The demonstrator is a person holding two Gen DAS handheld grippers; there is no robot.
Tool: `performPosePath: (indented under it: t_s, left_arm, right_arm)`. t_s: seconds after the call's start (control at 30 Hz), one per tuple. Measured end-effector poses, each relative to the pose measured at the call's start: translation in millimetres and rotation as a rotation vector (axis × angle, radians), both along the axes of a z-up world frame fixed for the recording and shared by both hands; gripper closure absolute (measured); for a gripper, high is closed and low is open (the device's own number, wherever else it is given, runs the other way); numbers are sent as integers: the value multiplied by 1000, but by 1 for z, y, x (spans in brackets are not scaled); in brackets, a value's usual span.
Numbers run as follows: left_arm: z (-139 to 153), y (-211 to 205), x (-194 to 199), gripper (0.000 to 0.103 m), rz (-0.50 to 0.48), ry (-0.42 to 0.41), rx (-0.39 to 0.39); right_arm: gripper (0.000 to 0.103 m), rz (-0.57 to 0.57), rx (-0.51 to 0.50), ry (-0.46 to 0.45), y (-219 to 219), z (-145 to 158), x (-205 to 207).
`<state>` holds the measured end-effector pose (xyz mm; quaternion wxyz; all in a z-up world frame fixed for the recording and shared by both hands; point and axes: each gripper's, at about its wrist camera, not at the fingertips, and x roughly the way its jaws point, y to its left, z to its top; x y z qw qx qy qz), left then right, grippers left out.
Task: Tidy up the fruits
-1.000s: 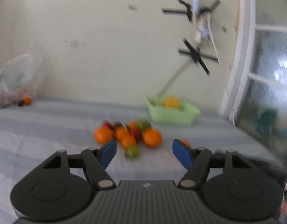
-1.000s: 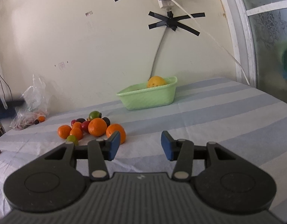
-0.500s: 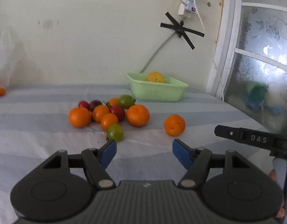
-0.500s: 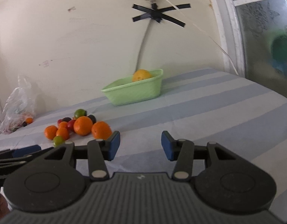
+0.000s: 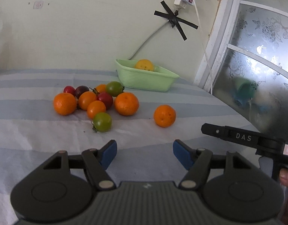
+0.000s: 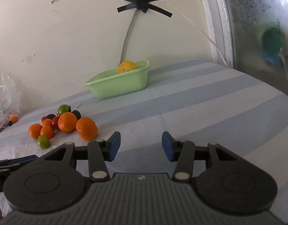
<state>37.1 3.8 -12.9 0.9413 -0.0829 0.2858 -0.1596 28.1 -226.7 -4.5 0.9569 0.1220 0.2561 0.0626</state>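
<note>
Both your left gripper (image 5: 144,154) and right gripper (image 6: 141,146) hover with fingers spread, holding nothing — the fruit pile (image 5: 96,101) sits on the bench (image 5: 40,138), the green basket (image 5: 145,79) beyond.

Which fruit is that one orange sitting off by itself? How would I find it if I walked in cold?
Start at the pale green basket against the wall, which holds one yellow fruit. In front of it on the striped cloth lies a cluster of fruit. The lone orange sits on the window side of that cluster, touching nothing, while every other orange there is packed against a neighbour.
</note>
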Motion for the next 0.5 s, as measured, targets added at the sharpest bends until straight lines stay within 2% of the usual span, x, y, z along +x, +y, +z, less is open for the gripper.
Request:
performPosePath:
  t_s: [0.27,0.5]
  left_arm:
    - [1,-6,-2,35,66,1,59]
    - [-1,-16,0,35,109,26,145]
  right_arm:
    - [51,60,-10,15,5,0,5]
    - [49,106,-13,-30,9,2,-2]
